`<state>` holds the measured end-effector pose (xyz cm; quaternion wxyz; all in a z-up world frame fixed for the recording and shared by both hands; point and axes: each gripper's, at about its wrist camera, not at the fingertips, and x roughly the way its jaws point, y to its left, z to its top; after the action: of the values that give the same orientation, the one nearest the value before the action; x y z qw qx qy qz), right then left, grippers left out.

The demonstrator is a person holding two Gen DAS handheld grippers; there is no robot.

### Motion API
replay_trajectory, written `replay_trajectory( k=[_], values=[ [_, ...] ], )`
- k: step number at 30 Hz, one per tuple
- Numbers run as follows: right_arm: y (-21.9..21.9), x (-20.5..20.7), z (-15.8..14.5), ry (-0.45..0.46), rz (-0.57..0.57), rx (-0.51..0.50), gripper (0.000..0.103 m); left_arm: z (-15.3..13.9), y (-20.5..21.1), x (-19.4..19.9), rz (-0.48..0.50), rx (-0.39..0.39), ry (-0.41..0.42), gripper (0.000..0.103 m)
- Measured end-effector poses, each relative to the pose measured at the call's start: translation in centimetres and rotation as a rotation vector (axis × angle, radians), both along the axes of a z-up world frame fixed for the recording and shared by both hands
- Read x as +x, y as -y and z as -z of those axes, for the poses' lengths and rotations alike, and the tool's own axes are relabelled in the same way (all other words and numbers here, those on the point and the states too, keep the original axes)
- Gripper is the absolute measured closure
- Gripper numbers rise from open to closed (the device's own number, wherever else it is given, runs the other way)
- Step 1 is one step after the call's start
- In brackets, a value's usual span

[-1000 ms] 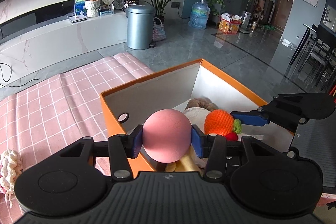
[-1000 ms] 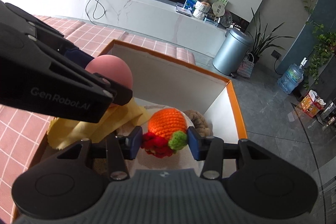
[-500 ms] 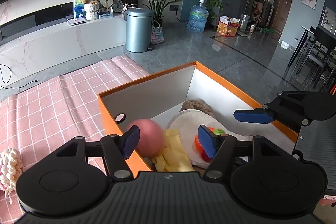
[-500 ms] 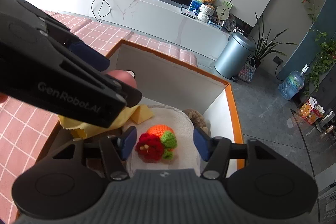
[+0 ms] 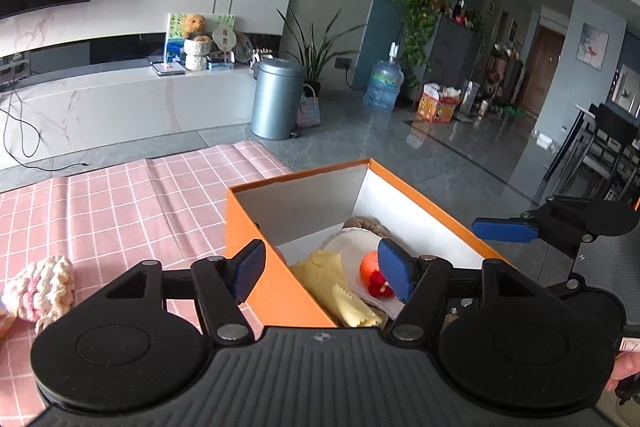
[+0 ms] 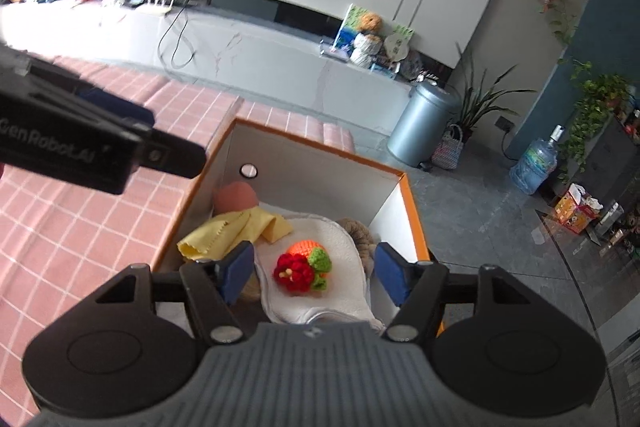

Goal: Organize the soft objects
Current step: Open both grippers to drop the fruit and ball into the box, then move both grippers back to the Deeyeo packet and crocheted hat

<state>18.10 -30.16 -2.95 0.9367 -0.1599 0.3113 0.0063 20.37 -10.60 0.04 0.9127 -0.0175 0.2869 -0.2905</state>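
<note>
My left gripper hung over the near wall of the orange box, jaws spread wide with nothing between them. One blue pad sat outside the box wall, the other above the contents.

My right gripper hovered over the box too, jaws equally wide and empty, with the crocheted orange toy lying loose on the white cloth straight below the gap. Its red flower and green leaves faced up.

The pink ball sat in the far left corner of the box, tucked against the wall just under the round hole. The yellow cloth lay crumpled beside it, one edge touching the ball and another overlapping the white cloth. A brown plush piece poked out behind the white cloth, near the right wall.

Out on the pink checked tablecloth, well apart from the box, a cream and pink crocheted piece lay by itself at the left edge of the left wrist view.
</note>
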Motion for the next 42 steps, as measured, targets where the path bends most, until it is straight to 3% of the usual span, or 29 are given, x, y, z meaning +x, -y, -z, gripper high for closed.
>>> replay_trajectory(
  k=[9,15,19,31,42],
  values=[
    [-3.9,-4.5,-1.4,0.113,0.029,0.085,0.030,-0.9,-5.5,-4.0,-0.149,-0.034,0.092,0.033],
    [-7.8,-6.0,-1.7,0.138,0.026,0.196,0.030,-0.4,-9.8,-5.3,-0.270,-0.059,0.089,0.035],
    [-10.7,-6.1,-0.9,0.114,0.005,0.249,0.029,0.3,-12.7,-5.5,-0.319,-0.071,0.061,0.036],
    [-18.5,-4.6,2.7,-0.005,-0.100,0.247,0.026,3.5,-20.6,-7.2,-0.437,-0.016,0.014,0.041],
    [-22.6,-1.1,5.9,-0.097,-0.135,0.237,0.022,6.4,-25.1,-6.9,-0.540,-0.031,-0.014,0.027]
  ],
)
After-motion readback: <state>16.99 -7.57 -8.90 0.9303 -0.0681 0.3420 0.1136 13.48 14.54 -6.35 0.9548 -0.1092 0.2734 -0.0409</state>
